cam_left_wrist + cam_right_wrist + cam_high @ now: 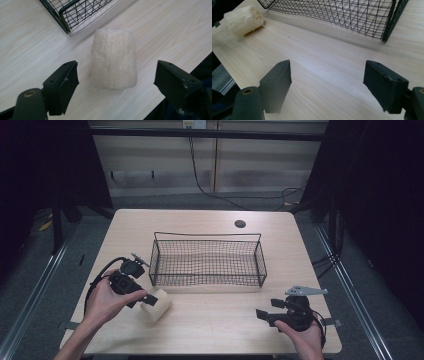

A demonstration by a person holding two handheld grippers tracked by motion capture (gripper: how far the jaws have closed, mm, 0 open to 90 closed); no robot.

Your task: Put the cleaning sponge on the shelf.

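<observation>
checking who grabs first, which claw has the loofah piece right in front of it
The left claw: its open jaws flank the loofah piece beside the wire basket. The right claw faces bare table.

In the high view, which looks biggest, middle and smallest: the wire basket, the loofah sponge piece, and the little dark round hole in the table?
1. wire basket, by far the largest.
2. loofah sponge piece, clearly smaller.
3. dark round hole, the smallest, though it lies farther from the camera, so it may look a bit smaller than it is.

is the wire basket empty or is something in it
Empty: through the black wire basket only bare table shows. The loofah piece lies outside, on the table by its near left corner.
</observation>
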